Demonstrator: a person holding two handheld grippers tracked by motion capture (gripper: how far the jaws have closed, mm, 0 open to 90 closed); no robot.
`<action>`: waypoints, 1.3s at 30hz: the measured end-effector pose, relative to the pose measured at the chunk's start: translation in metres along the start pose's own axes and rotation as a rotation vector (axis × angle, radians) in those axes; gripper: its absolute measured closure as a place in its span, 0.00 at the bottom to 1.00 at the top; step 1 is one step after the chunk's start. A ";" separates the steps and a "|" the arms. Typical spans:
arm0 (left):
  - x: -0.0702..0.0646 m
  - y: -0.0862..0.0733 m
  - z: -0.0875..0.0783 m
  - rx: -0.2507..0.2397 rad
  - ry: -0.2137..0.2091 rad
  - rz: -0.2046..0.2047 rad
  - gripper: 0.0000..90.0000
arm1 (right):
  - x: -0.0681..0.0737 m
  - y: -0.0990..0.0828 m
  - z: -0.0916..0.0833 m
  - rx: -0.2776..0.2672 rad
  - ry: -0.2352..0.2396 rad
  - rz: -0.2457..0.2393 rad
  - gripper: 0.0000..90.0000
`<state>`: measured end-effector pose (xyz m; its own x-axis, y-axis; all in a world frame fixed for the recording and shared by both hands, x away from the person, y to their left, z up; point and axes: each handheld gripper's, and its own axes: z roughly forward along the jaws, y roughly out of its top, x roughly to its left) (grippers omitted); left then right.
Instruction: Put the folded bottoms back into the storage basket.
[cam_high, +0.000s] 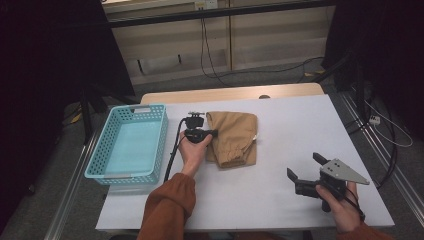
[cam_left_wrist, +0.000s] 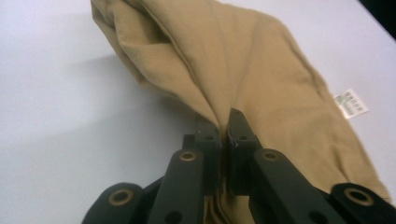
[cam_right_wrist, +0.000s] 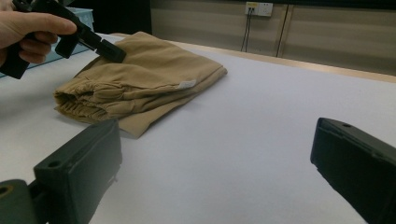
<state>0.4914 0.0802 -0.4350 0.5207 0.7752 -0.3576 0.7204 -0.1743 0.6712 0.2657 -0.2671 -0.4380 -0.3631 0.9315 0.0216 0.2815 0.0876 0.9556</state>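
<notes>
Tan cotton, folded into a rough rectangle, lies near the middle of a white counter (cam_high: 280, 150): a pair of khaki trousers (cam_high: 234, 137) with a gathered elastic waistband at the near end and a small white label (cam_left_wrist: 351, 103) sewn at one edge. The left tongs (cam_high: 214, 133), held in the person's left hand (cam_high: 193, 150), reach in from the garment's left side, and their black jaws are pressed together on a raised fold of the fabric, as the left gripper view shows with cloth pinched between the two tips. In the right gripper view the same tongs (cam_right_wrist: 114, 51) meet the top layer of the trousers (cam_right_wrist: 144, 77) near its far left corner.

The right tongs (cam_high: 306, 167) are held in the person's right hand (cam_high: 340, 202) near the counter's front right corner, well apart from the garment. Their jaws stand wide open with nothing between them, bare counter showing in the gap. A grey three-cornered plate (cam_high: 345, 171) sits on top.

A turquoise plastic basket (cam_high: 131, 145) with perforated walls sits at the counter's left edge, just beside the left hand. An orange-brown sleeve (cam_high: 167, 205) covers the left forearm.
</notes>
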 end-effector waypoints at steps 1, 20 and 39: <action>-0.001 0.001 -0.001 -0.006 -0.002 0.000 0.95 | 0.000 0.000 0.000 0.000 0.000 -0.001 0.02; -0.012 0.009 -0.014 -0.069 -0.059 0.025 0.96 | 0.000 0.000 0.000 0.000 -0.001 -0.003 0.02; -0.016 0.019 -0.036 -0.121 -0.085 0.062 0.96 | 0.000 0.000 0.000 0.001 -0.001 -0.001 0.02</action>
<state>0.4803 0.0867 -0.3933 0.6030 0.7102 -0.3633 0.6280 -0.1418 0.7652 0.2661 -0.2670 -0.4382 -0.3620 0.9319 0.0205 0.2819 0.0885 0.9554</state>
